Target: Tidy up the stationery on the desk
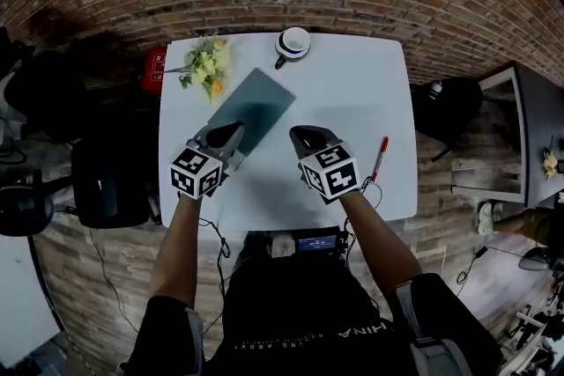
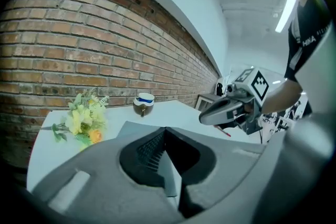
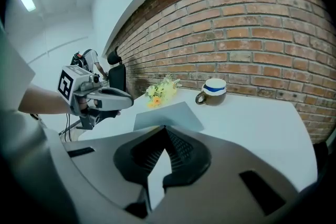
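Observation:
A grey-green notebook (image 1: 250,110) lies slanted on the white desk (image 1: 352,92), also seen as a flat grey sheet (image 3: 169,115) in the right gripper view. A red pen (image 1: 380,157) lies near the desk's right edge. My left gripper (image 1: 234,129) hovers over the notebook's near left corner, shut and empty. To the right of the notebook my right gripper (image 1: 298,133) is above bare desk, shut with nothing in it. Each gripper shows in the other's view: the right gripper (image 2: 205,117) and the left gripper (image 3: 127,98).
A bunch of yellow flowers (image 1: 205,62) lies at the desk's back left, and a cup with a blue band (image 1: 292,44) stands at the back middle. A brick wall runs behind the desk. Black chairs (image 1: 106,180) stand to the left, a dark bag (image 1: 449,106) to the right.

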